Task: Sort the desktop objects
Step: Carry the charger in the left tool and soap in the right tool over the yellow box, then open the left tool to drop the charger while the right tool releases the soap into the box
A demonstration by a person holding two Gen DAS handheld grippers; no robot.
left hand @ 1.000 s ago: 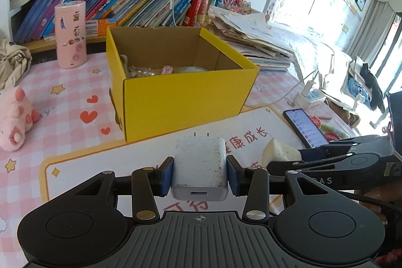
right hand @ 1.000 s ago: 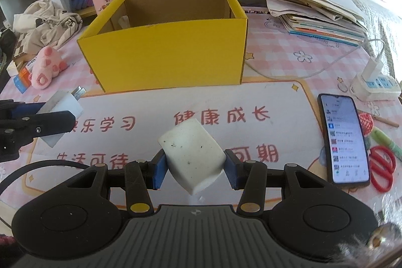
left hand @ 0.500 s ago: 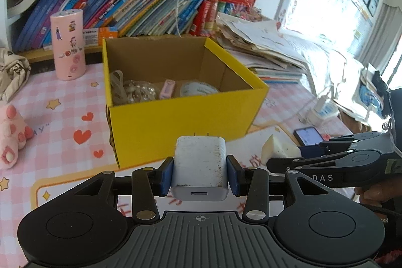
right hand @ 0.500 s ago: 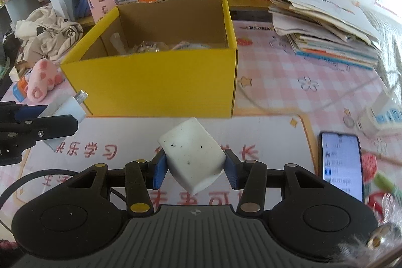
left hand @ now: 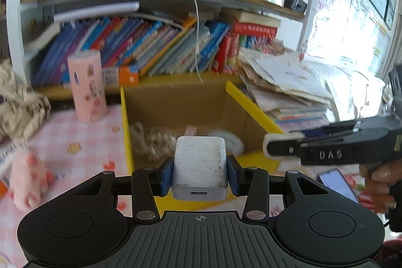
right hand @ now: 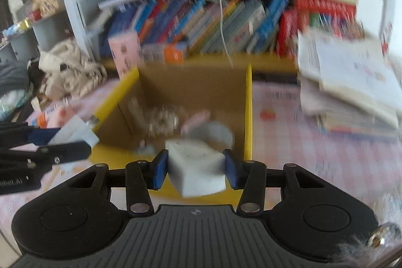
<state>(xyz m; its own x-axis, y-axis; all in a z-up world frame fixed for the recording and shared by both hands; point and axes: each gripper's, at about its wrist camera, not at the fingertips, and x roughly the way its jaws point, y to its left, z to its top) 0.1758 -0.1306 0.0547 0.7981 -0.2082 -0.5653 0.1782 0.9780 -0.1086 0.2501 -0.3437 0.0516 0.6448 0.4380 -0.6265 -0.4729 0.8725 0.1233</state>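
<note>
Left tongs (left hand: 199,171) clamp a white charger (left hand: 199,165); right tongs (right hand: 194,168) clamp a white eraser (right hand: 196,170). Both have risen from the near mat to the yellow box (left hand: 127,132)'s near rim, seemingly ready to drop.

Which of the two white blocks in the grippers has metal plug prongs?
The charger clamped in the left gripper: two prongs stick out on top, a port faces the camera. The white block in the right gripper is plain and speckled.
</note>
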